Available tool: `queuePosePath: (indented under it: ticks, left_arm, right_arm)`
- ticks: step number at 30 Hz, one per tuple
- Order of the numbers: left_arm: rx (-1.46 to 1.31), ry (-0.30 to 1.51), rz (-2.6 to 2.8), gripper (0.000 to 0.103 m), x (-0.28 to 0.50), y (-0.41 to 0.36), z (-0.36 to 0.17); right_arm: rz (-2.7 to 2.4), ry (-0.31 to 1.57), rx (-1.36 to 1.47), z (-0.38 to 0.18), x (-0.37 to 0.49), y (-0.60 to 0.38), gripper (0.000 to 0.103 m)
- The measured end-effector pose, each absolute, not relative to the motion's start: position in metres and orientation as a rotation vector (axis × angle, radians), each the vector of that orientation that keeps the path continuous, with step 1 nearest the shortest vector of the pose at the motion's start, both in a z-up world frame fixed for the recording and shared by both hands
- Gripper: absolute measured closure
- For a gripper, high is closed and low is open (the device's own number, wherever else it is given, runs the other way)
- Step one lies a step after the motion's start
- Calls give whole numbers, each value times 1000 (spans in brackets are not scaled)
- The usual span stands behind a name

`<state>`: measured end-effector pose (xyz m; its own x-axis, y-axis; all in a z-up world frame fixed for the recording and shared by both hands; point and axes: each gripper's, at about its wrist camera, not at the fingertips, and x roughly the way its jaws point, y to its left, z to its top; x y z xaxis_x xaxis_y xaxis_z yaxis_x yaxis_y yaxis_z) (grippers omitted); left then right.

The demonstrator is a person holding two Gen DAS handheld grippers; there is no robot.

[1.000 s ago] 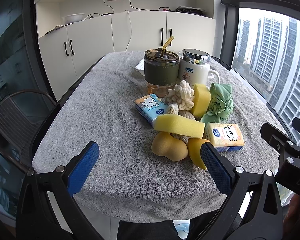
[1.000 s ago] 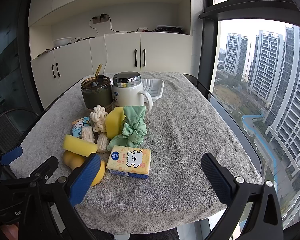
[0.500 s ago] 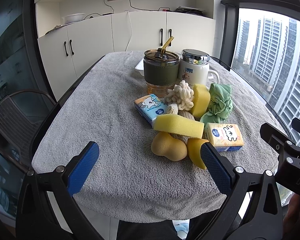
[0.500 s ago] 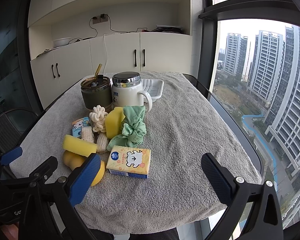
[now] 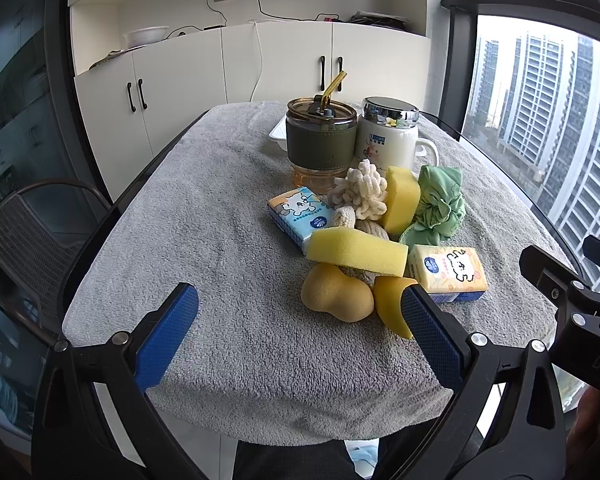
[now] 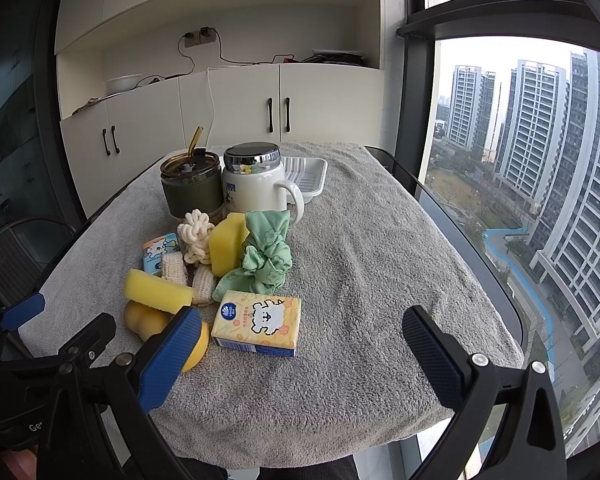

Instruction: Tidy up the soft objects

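Nothing has really moved since the earlier frames: both grippers hang at the near edge of the table, and the pile sits exactly as it did. Biggest thing first, the table (image 5: 204, 216) is covered in a grey fleecy cloth, with a white tray (image 6: 306, 174) at the far end behind a green tumbler (image 5: 321, 136) and a white mug (image 5: 388, 140). In front of those is the heap of soft stuff, all bunched together and touching: a knotted green cloth (image 6: 269, 258), a long yellow sponge (image 5: 356, 250) lying across the top, a second yellow sponge (image 5: 402, 198) standing on edge, an orange tissue pack (image 6: 258, 322) nearest the right side, a blue tissue pack (image 5: 300, 214), a cream knotted rope (image 5: 364, 196) and a tan gourd-shaped sponge (image 5: 336, 294). The left gripper (image 5: 300, 330) and the right gripper (image 6: 302, 354) both have their jaws spread wide and are holding nothing. Looks to me like sorting hasn't started yet, just lining up for the first pick. My guess for the next move: the right one drops onto the orange tissue pack, since it's closest and sits clear of the pile, then squeezes gently so it doesn't crush.
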<state>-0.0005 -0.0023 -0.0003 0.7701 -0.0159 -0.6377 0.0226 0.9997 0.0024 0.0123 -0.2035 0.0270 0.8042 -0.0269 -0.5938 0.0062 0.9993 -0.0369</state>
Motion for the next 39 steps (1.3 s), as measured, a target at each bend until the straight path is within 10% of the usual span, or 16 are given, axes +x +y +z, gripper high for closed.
queuePosePath:
  ticks: [39]
  left_arm:
    - [-9,939,-266,0,61,16,-66]
  right_arm:
    - [139,958,2,-46,103,-191,0]
